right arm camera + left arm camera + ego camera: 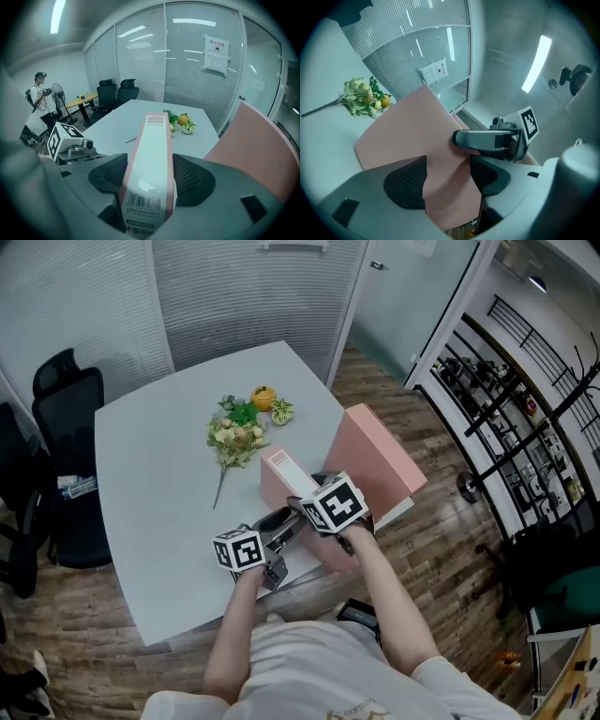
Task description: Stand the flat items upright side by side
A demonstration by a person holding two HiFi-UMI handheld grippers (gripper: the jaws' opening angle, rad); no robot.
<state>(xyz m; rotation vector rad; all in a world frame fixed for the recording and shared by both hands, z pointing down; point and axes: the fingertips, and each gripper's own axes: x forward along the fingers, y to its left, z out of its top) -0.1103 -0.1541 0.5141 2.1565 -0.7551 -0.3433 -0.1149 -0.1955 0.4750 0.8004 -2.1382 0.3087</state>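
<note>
A narrow pink file box (286, 472) with a white barcoded spine (152, 154) stands upright near the front right edge of the grey table (159, 484). My right gripper (304, 509) is shut on its spine from above (149, 176). My left gripper (279, 524) reaches in from the left, and its jaws are closed on the box's pink side (412, 136) near a corner (447, 180). A second, wider pink file box (375, 460) leans tilted just right of the first, also seen in the right gripper view (262, 154). In the left gripper view the right gripper (487, 139) shows above the box.
A bunch of artificial flowers (234, 437), an orange (263, 397) and a small green plant (281, 412) lie at the table's far middle. Black office chairs (66, 390) stand left of the table. A metal rack (506, 418) is at the right. A person (40, 93) stands far off.
</note>
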